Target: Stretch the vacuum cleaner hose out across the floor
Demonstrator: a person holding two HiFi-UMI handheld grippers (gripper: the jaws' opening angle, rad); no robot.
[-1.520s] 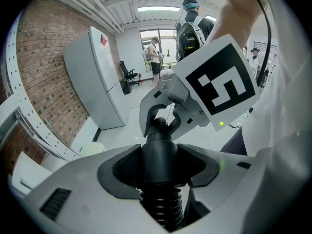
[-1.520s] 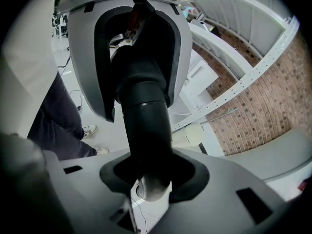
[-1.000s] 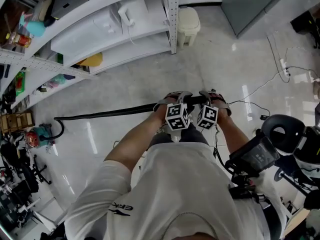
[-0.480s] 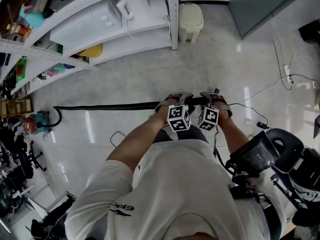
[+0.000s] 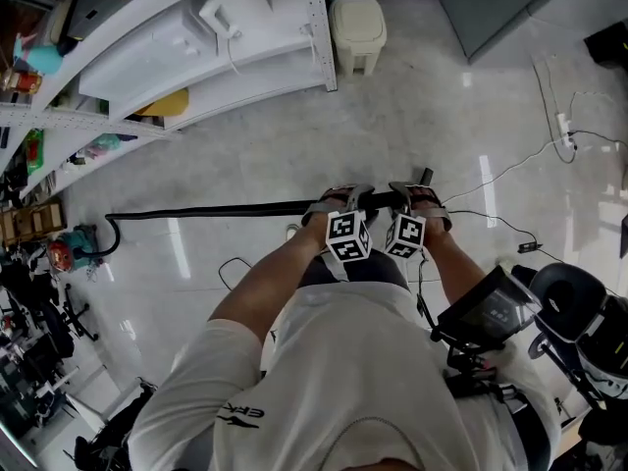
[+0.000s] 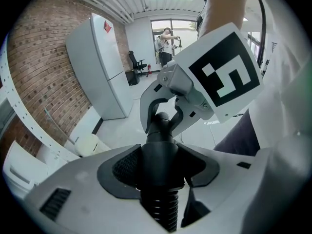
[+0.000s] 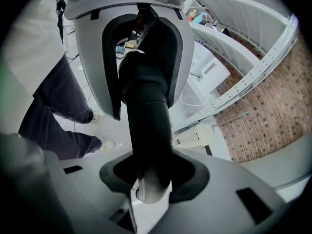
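Both pairs of fingers are clamped on the hose: the left gripper (image 6: 158,172) pinches the smooth cuff just above the ribbed hose (image 6: 161,206), and the right gripper (image 7: 151,177) is closed round the rigid end tube (image 7: 148,106), the two tools almost touching. Out in front of the shelving rack (image 5: 196,52), level with its corner post, the left gripper (image 5: 337,202) and right gripper (image 5: 417,197) hold that end off the floor. From there the hose (image 5: 216,209) runs along the rack's front to the canister (image 5: 67,253) at its far left end. With the line this straight, I judge little slack is left. A further pull could drag or tip the canister, or slide the smooth cuff through the pads. A second ago the hose slanted and waved near the canister; now it lies almost dead straight, and the grip is unchanged.
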